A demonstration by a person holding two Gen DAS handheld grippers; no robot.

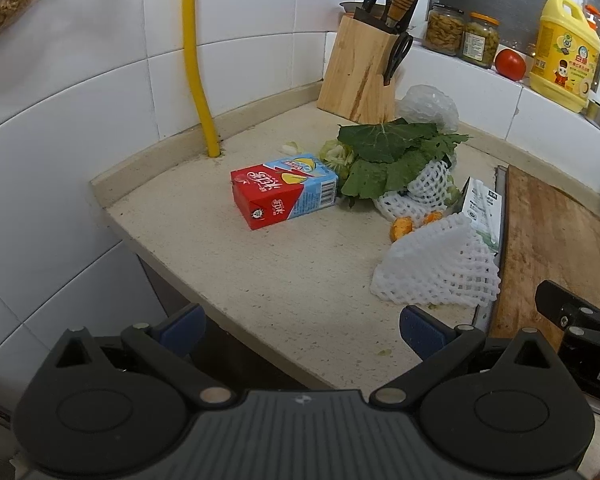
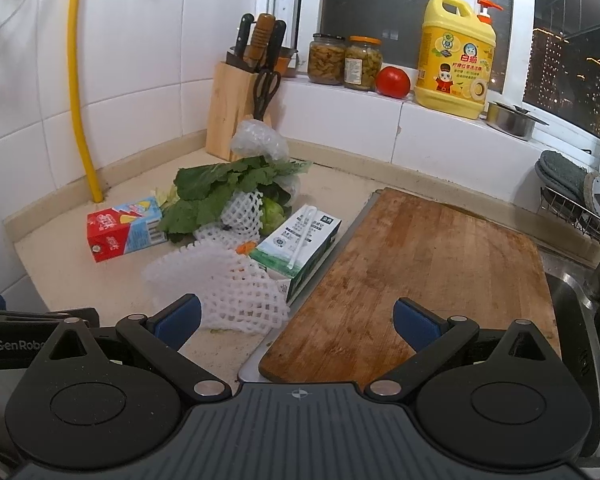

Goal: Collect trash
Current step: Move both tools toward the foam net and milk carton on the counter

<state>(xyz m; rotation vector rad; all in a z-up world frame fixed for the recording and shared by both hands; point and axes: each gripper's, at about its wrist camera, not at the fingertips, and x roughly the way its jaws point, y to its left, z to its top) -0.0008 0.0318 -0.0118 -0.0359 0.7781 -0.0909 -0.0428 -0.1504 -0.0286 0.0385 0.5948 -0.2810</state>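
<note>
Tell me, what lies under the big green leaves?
Under the green leaves a white foam net and pale green vegetable scraps show; anything deeper is covered.

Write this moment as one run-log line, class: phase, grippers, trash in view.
phase: approach, nothing grasped | left gripper: open | right gripper: open | trash: red carton, foam net, milk carton, leaves

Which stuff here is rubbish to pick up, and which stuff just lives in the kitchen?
Rubbish:
red drink carton
white milk carton
foam nets
green leaves
orange peel bits

Just kitchen things:
knife block
cutting board
two jars
tomato
yellow soap jug
</note>
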